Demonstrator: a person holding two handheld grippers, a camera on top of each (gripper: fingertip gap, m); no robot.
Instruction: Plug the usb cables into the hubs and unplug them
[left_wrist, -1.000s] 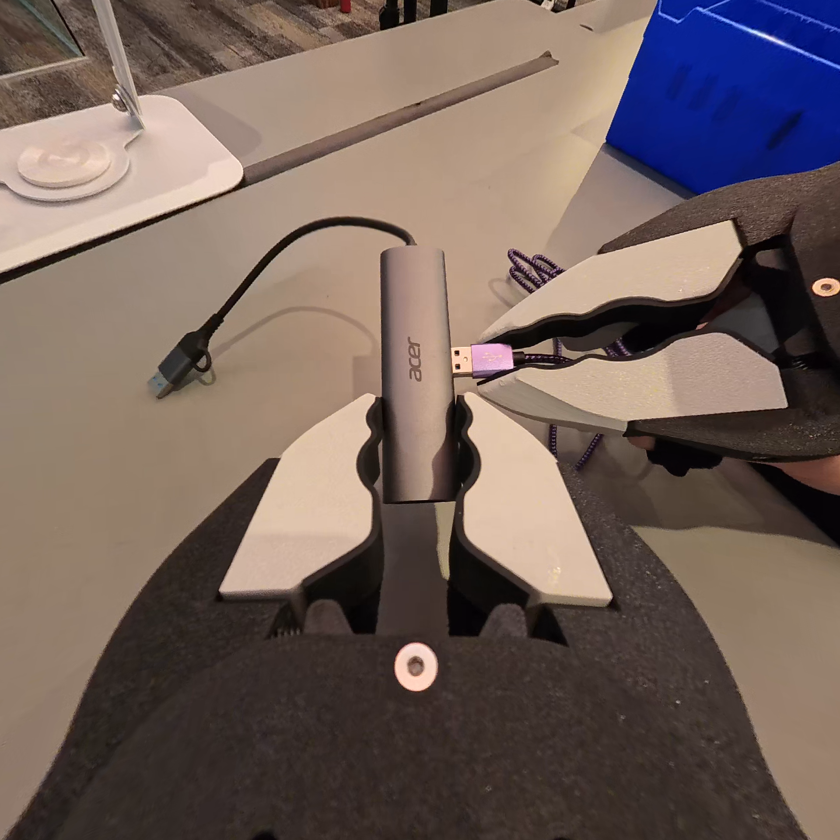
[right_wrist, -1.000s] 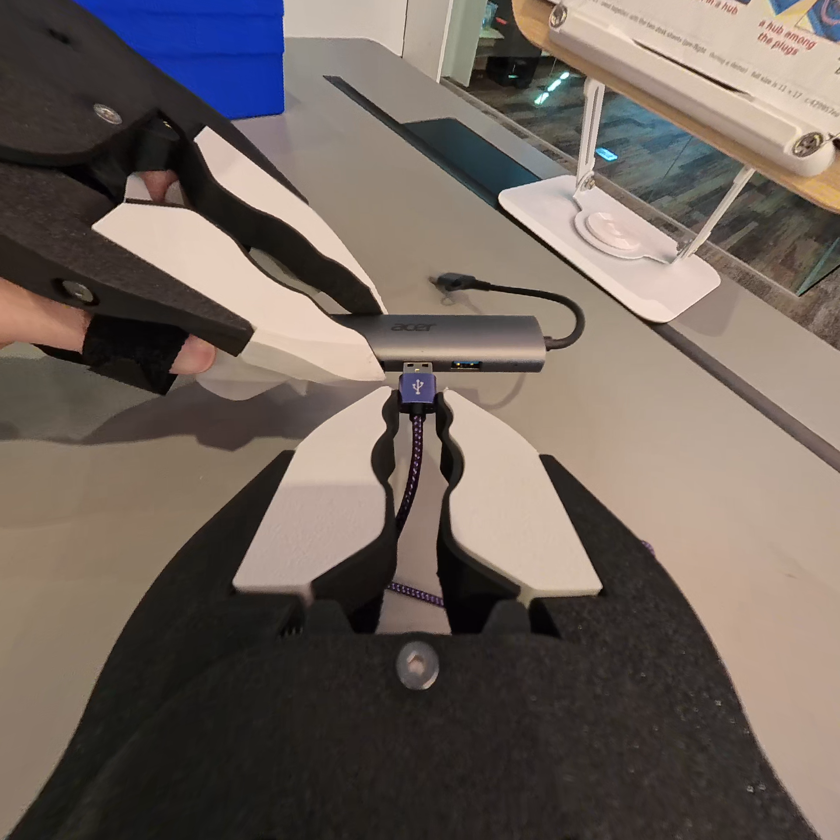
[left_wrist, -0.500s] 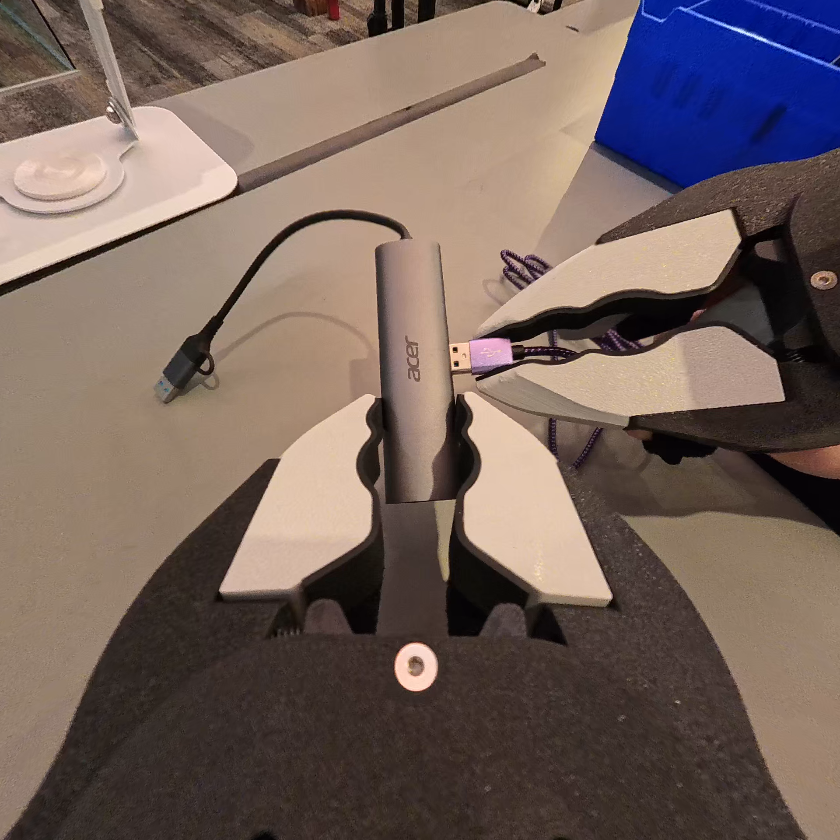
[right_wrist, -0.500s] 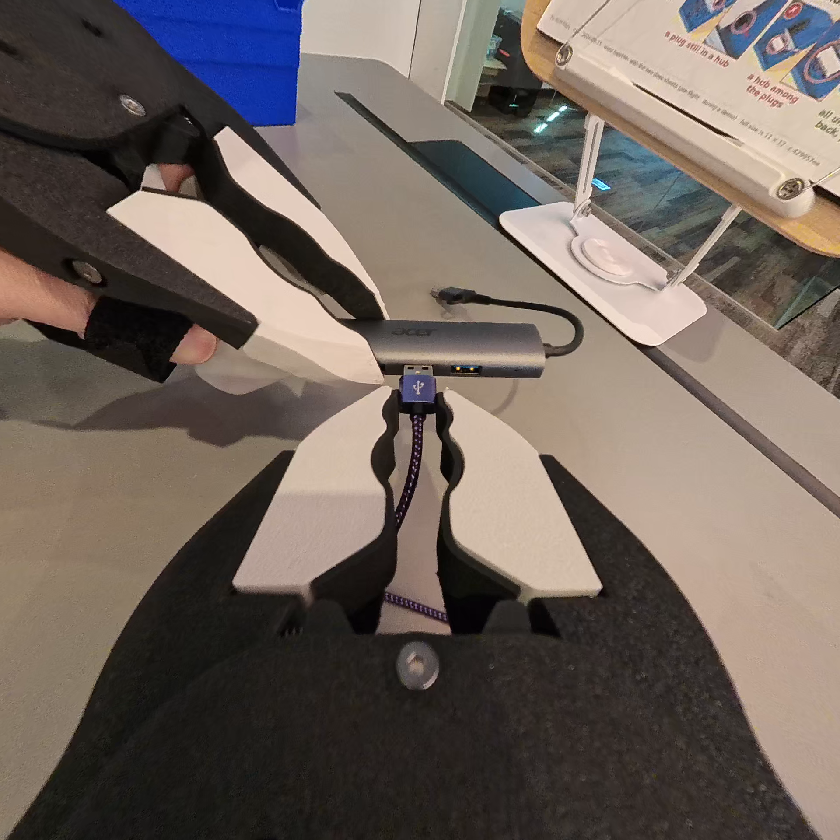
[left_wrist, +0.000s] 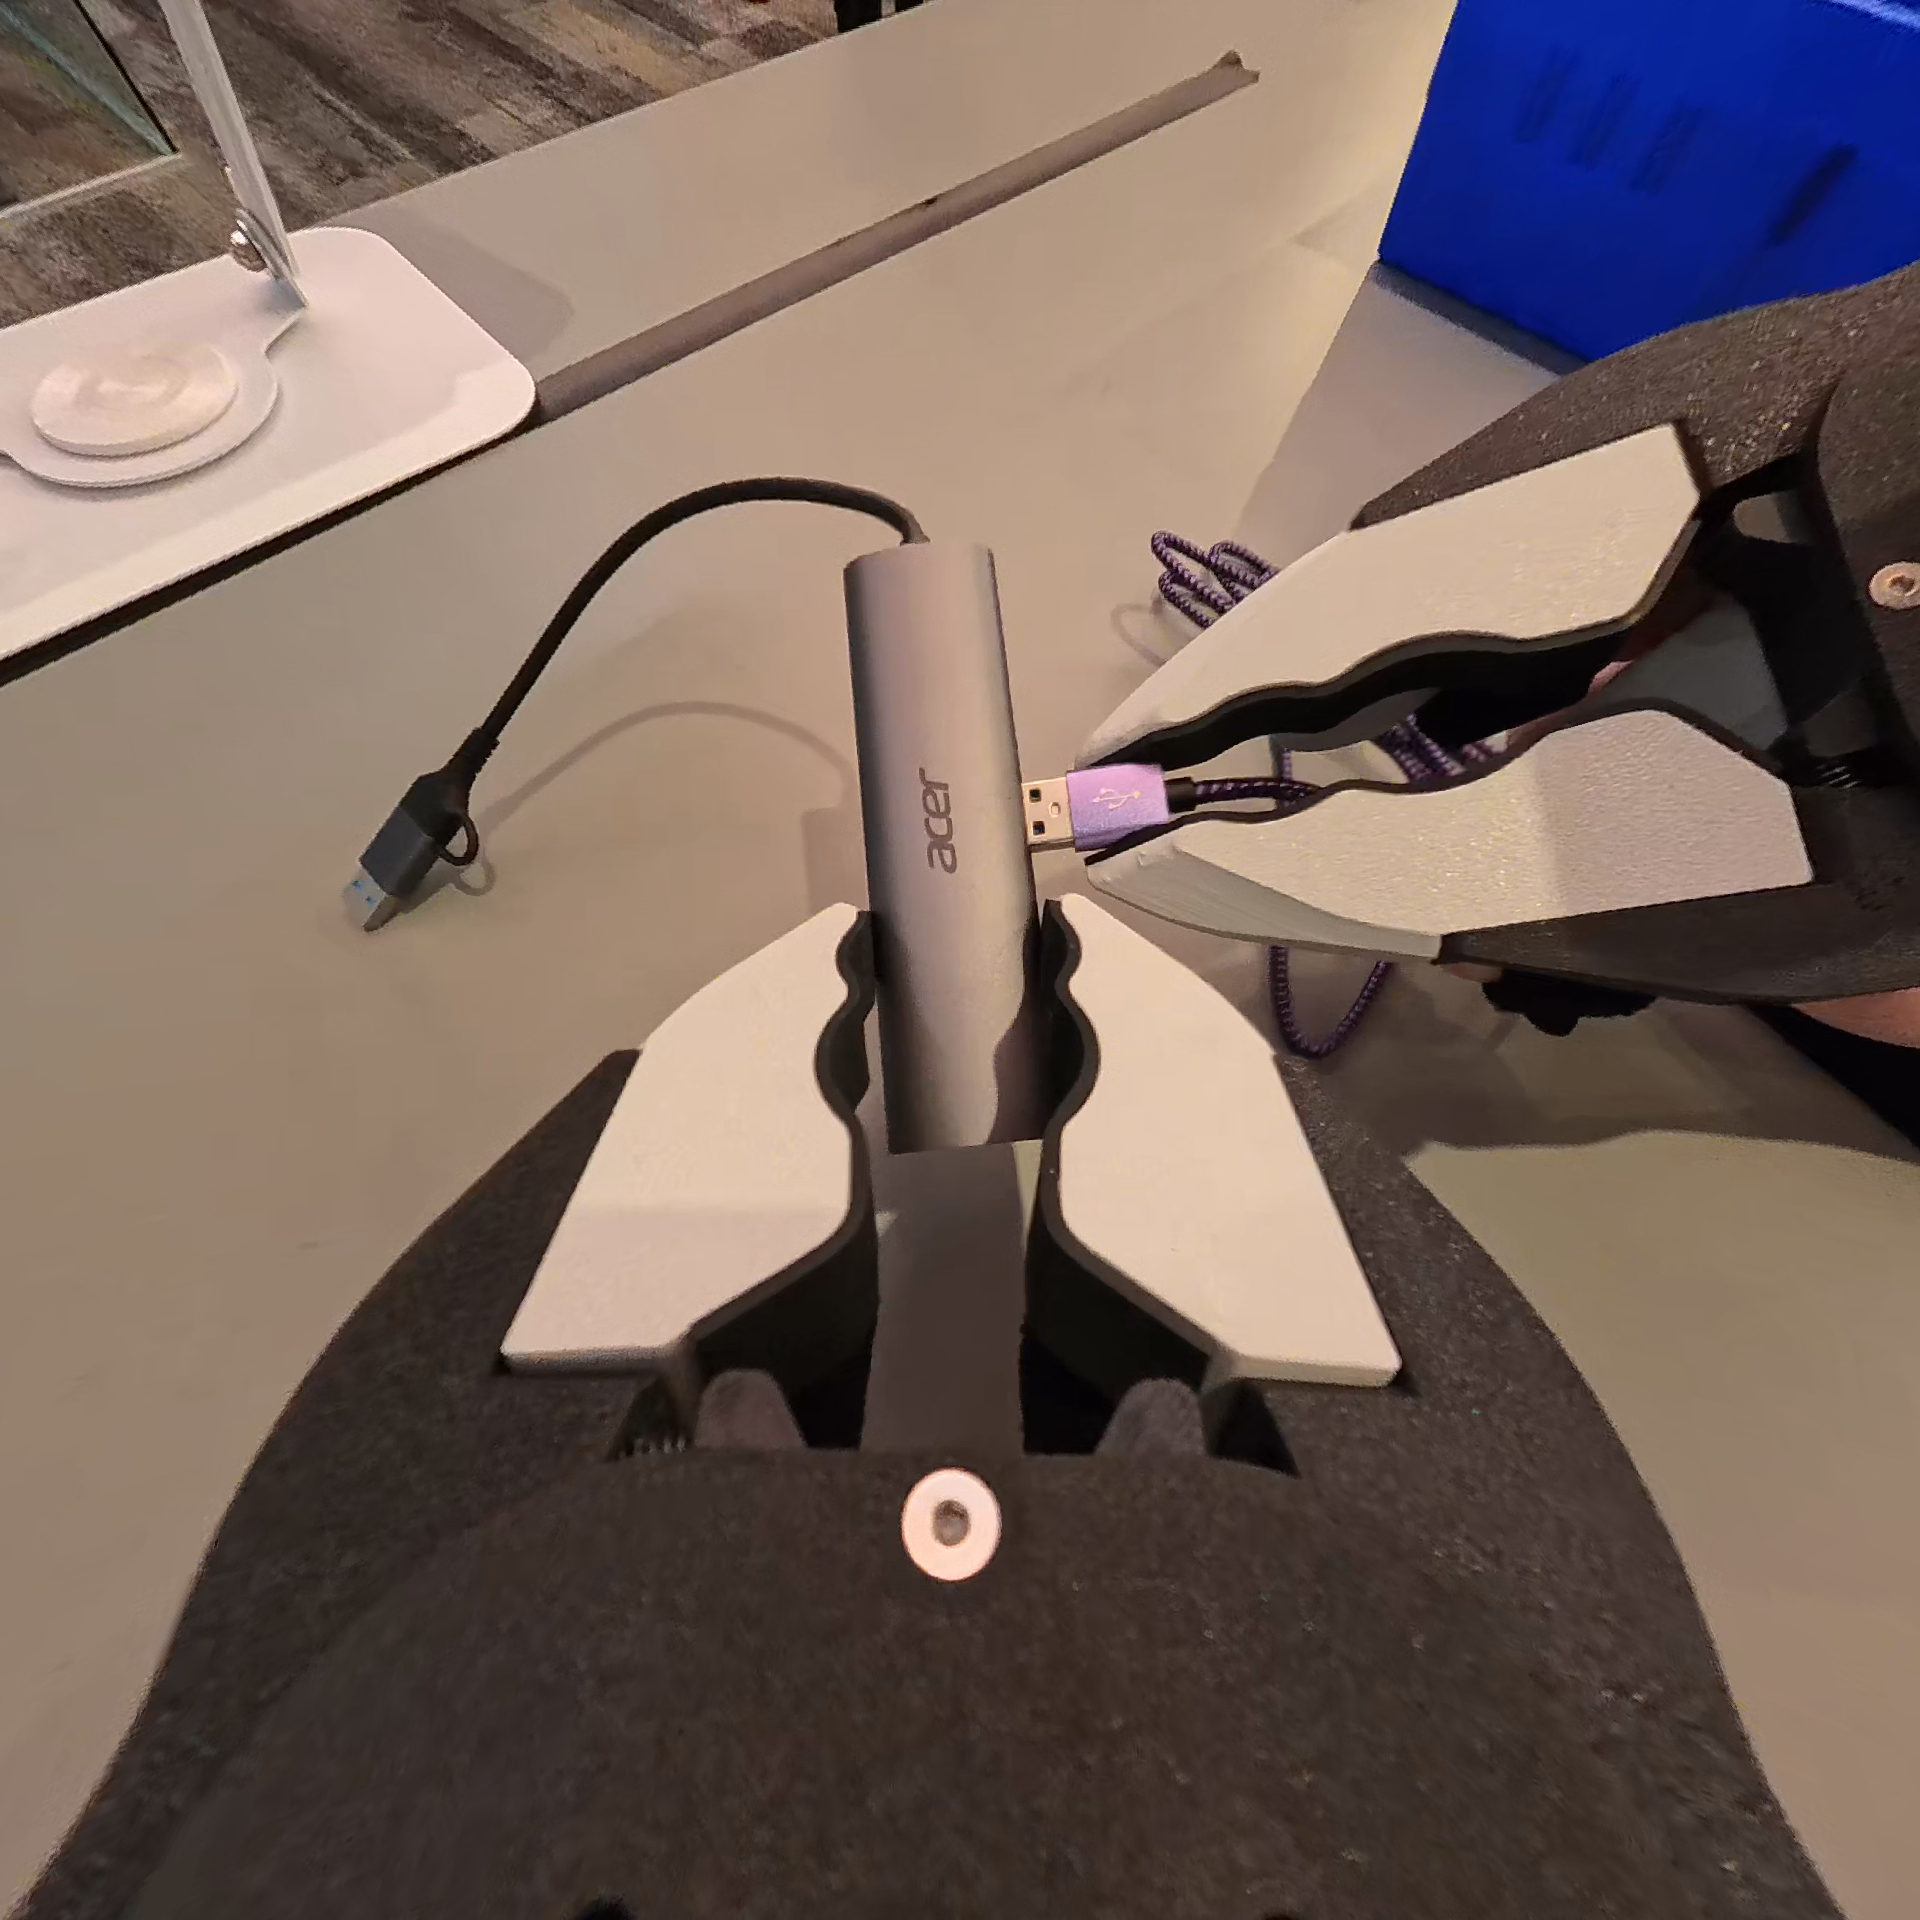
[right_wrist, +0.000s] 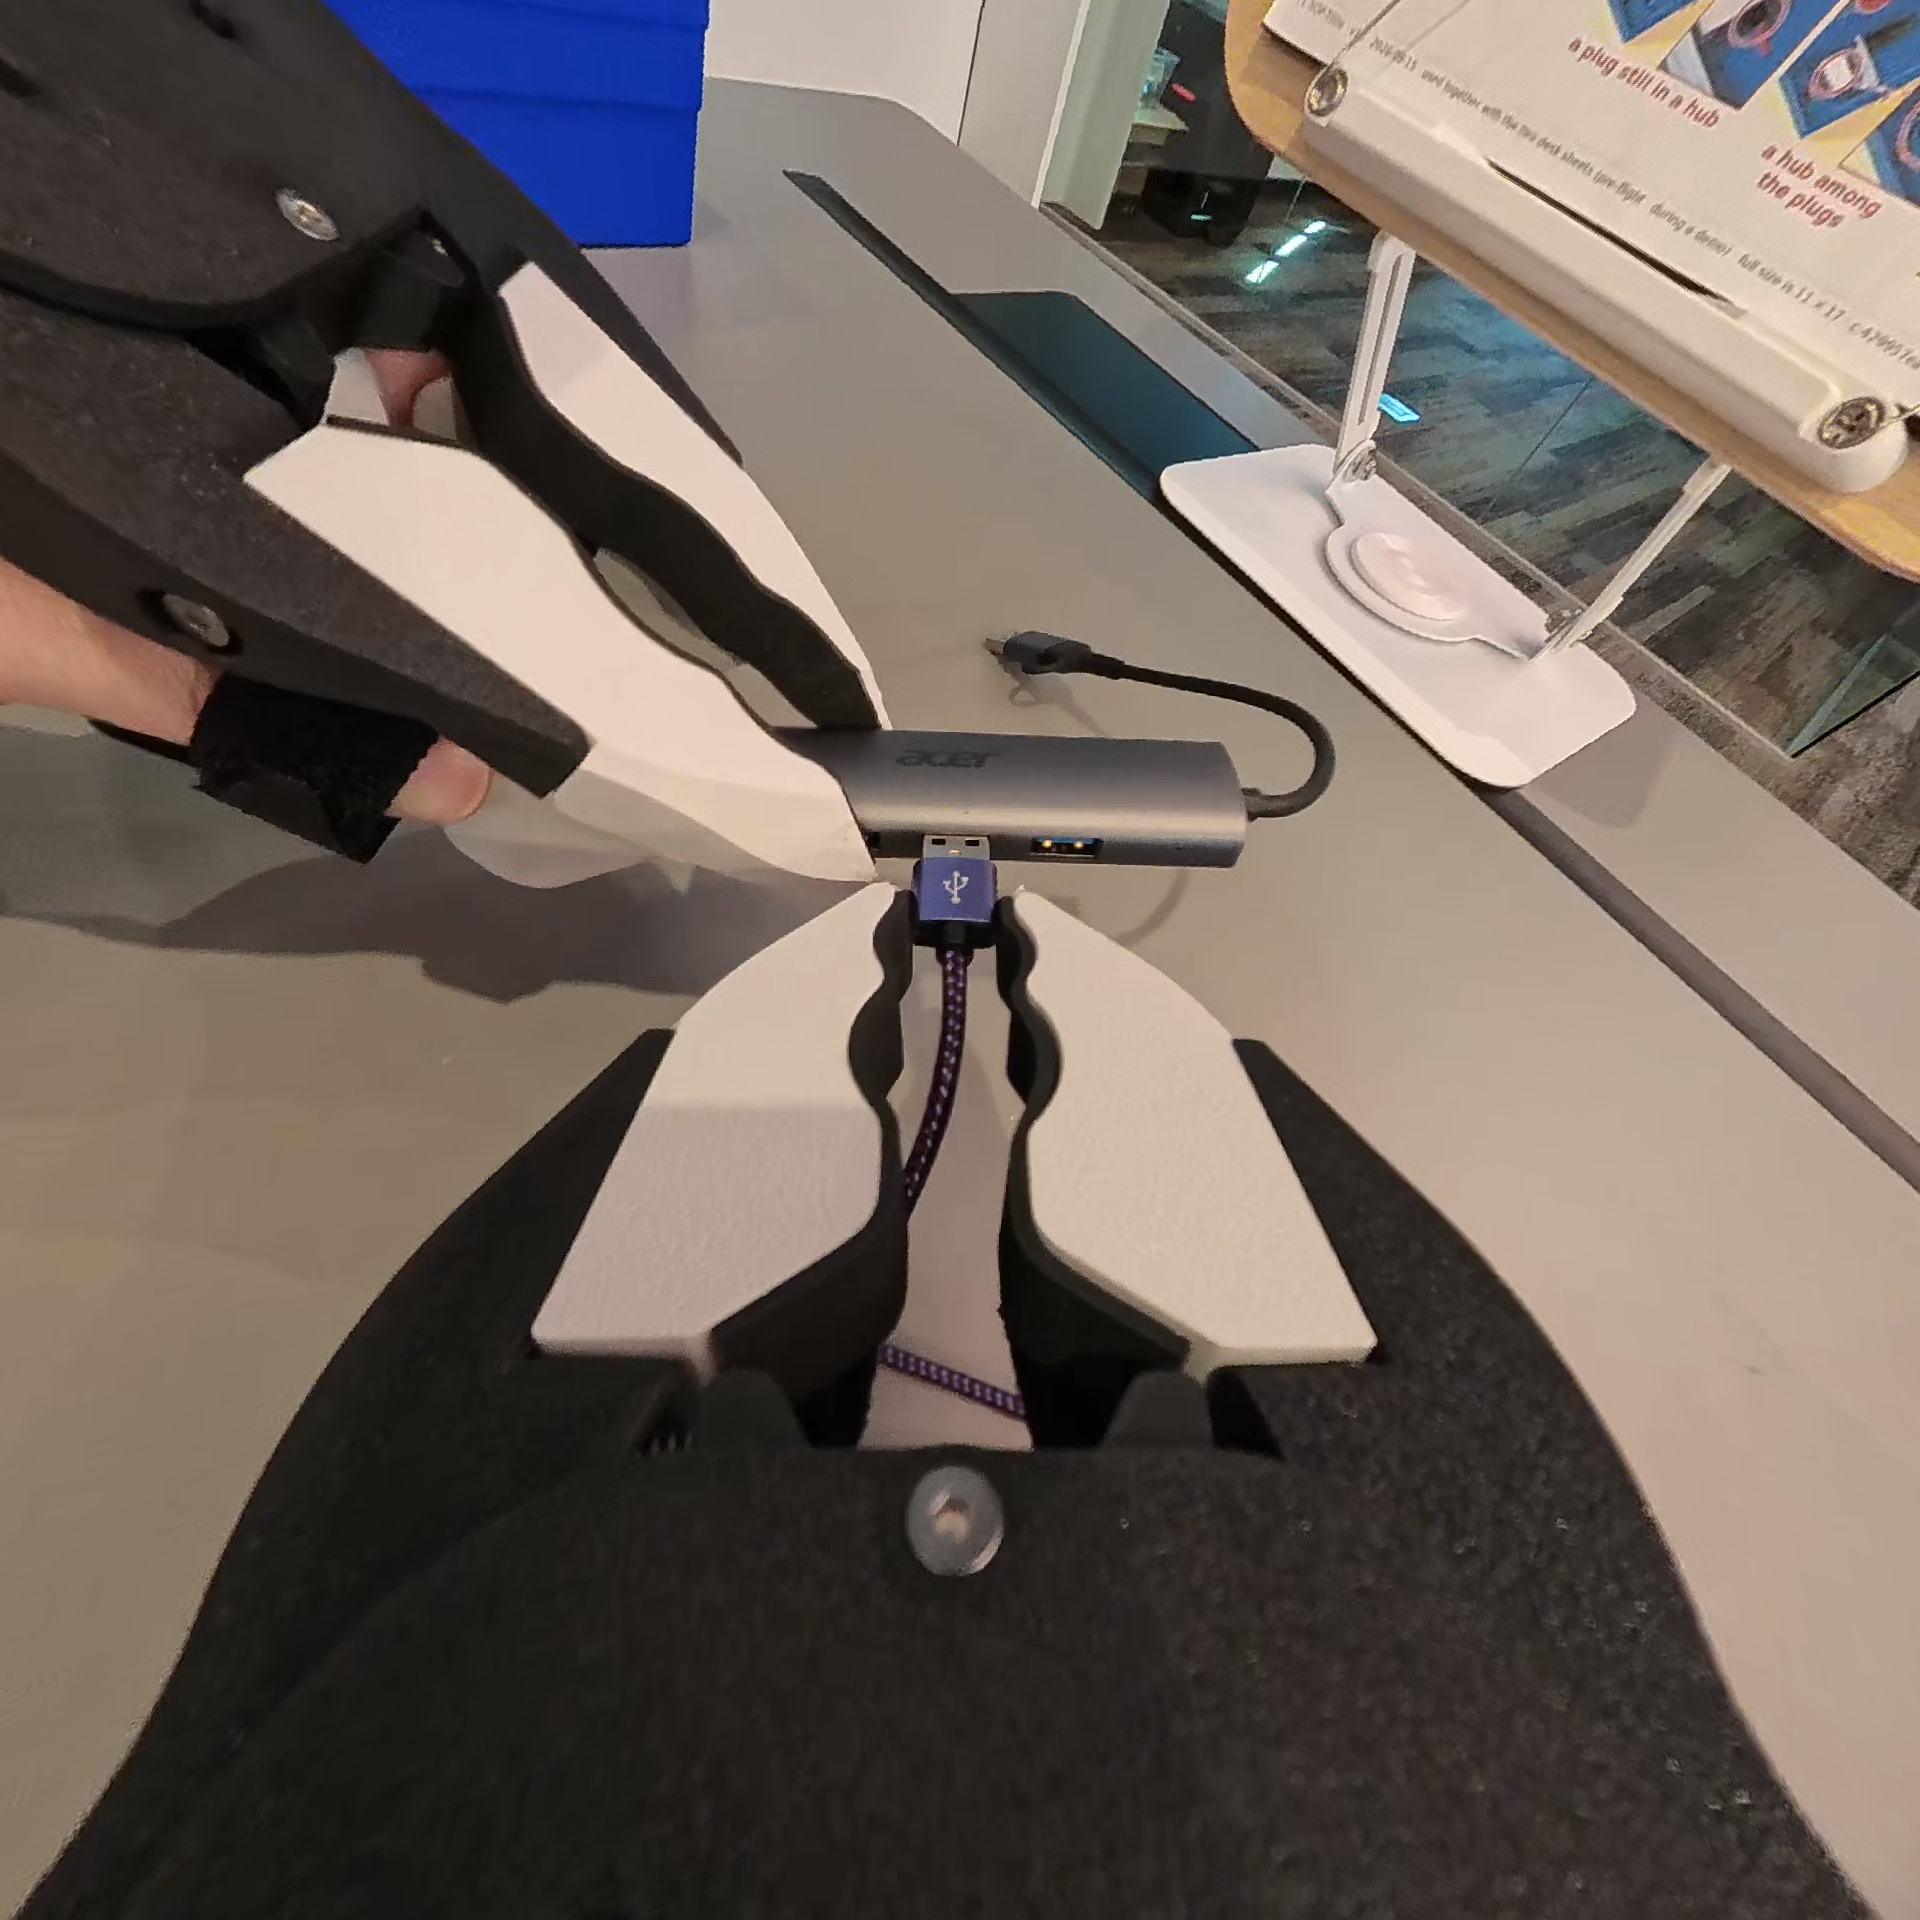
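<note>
The hub (left_wrist: 940, 821) looks like smooth, matt grey metal. The purple cable (right_wrist: 940, 1049) beside it is braided cloth with a glossy metal plug (right_wrist: 956, 844). Under it, the surface (left_wrist: 260, 987) is matt and smooth.

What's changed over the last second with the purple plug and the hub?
Very little. The right gripper stays shut on the purple USB plug, its metal tip right at the side port of the grey hub, mostly still outside. The plug may have eased slightly closer. The left gripper keeps the hub clamped. The hub's own black cable lies unplugged on the table as before.
</note>
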